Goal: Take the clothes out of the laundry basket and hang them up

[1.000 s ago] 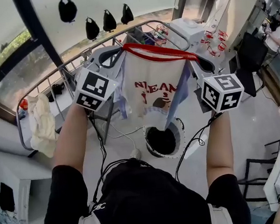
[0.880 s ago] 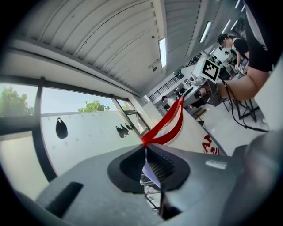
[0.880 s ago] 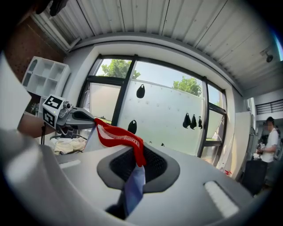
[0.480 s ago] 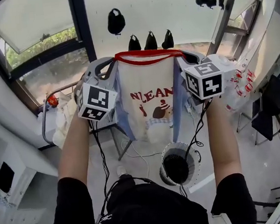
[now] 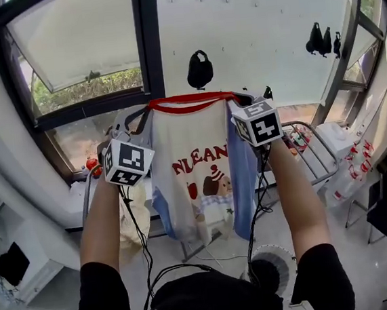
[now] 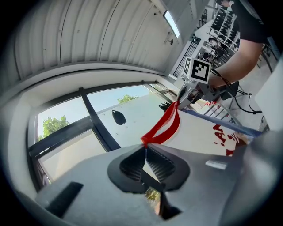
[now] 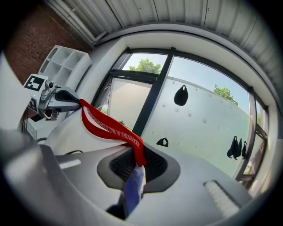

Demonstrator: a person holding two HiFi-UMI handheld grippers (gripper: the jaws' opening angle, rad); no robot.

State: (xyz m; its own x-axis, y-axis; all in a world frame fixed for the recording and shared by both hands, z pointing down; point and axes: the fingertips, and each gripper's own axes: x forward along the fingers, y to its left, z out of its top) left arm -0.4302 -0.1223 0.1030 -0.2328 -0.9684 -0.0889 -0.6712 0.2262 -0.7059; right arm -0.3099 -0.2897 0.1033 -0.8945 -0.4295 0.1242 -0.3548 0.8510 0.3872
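Note:
A small white T-shirt [image 5: 199, 177] with a red collar, blue sleeves and red lettering hangs spread out between my two grippers, held up in front of the window. My left gripper [image 5: 141, 119] is shut on its left shoulder, where the red collar [image 6: 161, 128] runs into the pads. On the other shoulder my right gripper [image 5: 241, 100] is shut, with red collar [image 7: 110, 129] and blue sleeve cloth [image 7: 132, 187] pinched between its pads. The white laundry basket [image 5: 269, 267] stands on the floor below my right arm, partly hidden.
A metal drying rack [image 5: 312, 153] stands to the right, and a pale garment [image 5: 128, 218] hangs behind my left arm. Dark-framed windows [image 5: 147, 60] fill the wall ahead. Black clips [image 5: 199, 68] hang in front of the white panel. A white shelf unit [image 5: 14, 270] is at the left.
Both grippers have lifted the T-shirt higher, away from the basket. The view has swung up from the floor and rack toward the window.

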